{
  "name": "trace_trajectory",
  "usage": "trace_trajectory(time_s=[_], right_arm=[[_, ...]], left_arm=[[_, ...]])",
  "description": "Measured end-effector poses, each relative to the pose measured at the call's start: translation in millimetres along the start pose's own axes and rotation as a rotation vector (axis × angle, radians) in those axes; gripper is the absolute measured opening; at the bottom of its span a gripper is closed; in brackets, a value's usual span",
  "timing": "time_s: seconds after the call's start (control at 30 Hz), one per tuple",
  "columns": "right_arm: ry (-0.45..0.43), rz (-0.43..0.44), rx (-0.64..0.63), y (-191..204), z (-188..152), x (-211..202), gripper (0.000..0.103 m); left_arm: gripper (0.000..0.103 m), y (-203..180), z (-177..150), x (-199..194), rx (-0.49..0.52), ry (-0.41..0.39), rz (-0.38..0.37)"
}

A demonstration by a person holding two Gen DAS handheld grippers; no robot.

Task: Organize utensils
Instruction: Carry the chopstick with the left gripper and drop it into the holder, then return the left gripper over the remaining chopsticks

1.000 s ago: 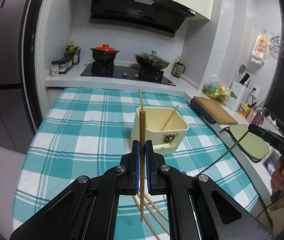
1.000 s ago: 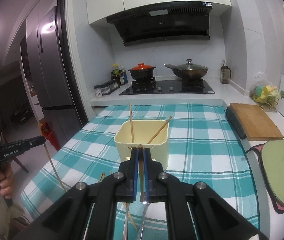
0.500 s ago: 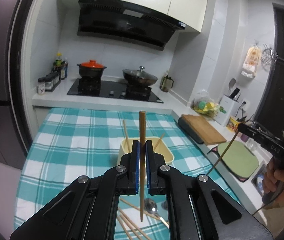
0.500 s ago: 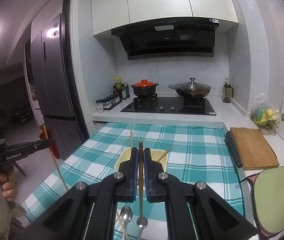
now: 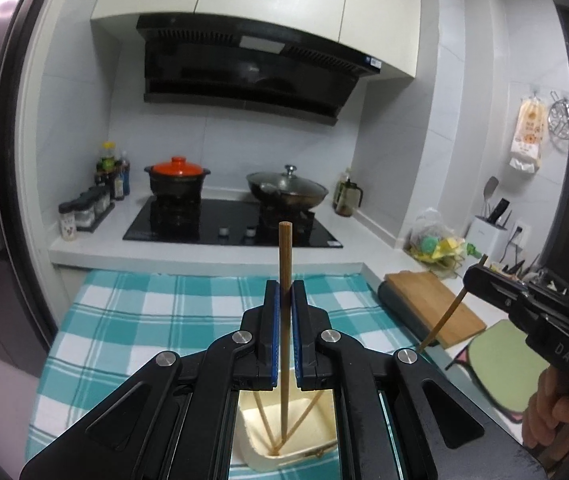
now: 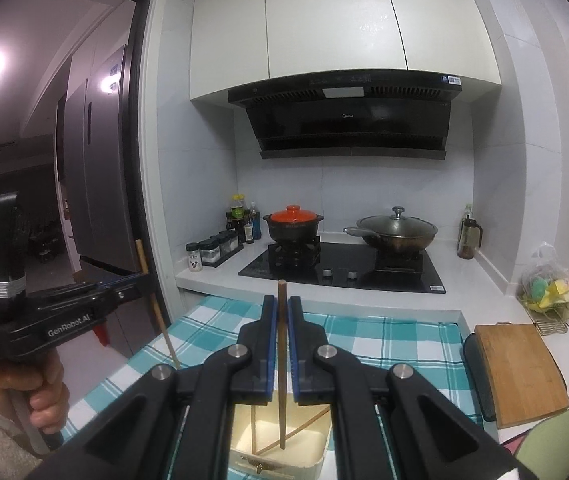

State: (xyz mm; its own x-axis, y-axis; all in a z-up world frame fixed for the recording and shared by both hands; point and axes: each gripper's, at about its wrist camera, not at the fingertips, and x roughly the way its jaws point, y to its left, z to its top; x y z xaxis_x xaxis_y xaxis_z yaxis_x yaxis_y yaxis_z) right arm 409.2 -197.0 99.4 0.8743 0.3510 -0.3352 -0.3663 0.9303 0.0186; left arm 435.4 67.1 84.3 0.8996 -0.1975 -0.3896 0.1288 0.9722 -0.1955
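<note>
In the left wrist view, the left gripper (image 5: 283, 334) is closed on a dark chopstick (image 5: 284, 280) held upright; one second ago the cream box (image 5: 284, 436) stood far on the checked cloth (image 5: 144, 320), now it sits directly below, with the tip inside among two chopsticks.

In the right wrist view, the right gripper (image 6: 280, 344) likewise clamps its own chopstick (image 6: 281, 340), whose tip has come over the box (image 6: 280, 440), so both seem ready to drop.

White-tiled wall (image 6: 364, 184), cream cabinets (image 6: 336, 20), black hood (image 6: 348, 116)
</note>
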Motion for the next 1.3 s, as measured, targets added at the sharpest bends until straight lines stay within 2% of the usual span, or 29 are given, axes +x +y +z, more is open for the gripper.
trace_trajectory(time_s=[0.17,0.33,0.43,0.47,0.5,0.53,0.57,0.67,0.77,0.9,1.1,1.3], right_arm=[[0.134,0.023,0.062,-13,-29,51,0.005],[0.277,0.008,0.122,-29,-68,100,0.005],[0.343,0.013,0.164,-38,-87,124,0.006],[0.354,0.003,0.178,-41,-91,129,0.007],[0.363,-0.017,0.191,-45,-93,130,0.009],[0.362,-0.028,0.206,-48,-92,129,0.016],[0.350,-0.037,0.219,-51,-91,124,0.023],[0.290,-0.075,0.221,-57,-84,98,0.041],[0.282,-0.097,0.175,-57,-82,70,0.044],[0.315,-0.105,0.113,-52,-100,29,0.048],[0.377,-0.116,0.039,-37,-167,-37,0.048],[0.395,-0.147,0.050,-8,-254,-94,0.048]], left_arm=[[0.004,7,-30,56,-0.026,0.134,0.009],[0.004,14,-62,98,-0.042,0.249,0.022],[0.010,17,-74,109,-0.034,0.305,0.042],[0.031,19,-76,108,-0.040,0.325,0.046],[0.060,22,-77,104,-0.047,0.333,0.050],[0.070,25,-77,95,-0.050,0.319,0.060],[0.078,28,-76,84,-0.044,0.300,0.072],[0.083,37,-79,55,-0.004,0.308,0.085],[0.091,47,-94,23,0.034,0.351,0.104],[0.092,56,-135,-20,0.075,0.427,0.123],[0.092,62,-225,-79,0.050,0.505,0.174],[0.092,49,-304,-114,-0.080,0.506,0.191]])
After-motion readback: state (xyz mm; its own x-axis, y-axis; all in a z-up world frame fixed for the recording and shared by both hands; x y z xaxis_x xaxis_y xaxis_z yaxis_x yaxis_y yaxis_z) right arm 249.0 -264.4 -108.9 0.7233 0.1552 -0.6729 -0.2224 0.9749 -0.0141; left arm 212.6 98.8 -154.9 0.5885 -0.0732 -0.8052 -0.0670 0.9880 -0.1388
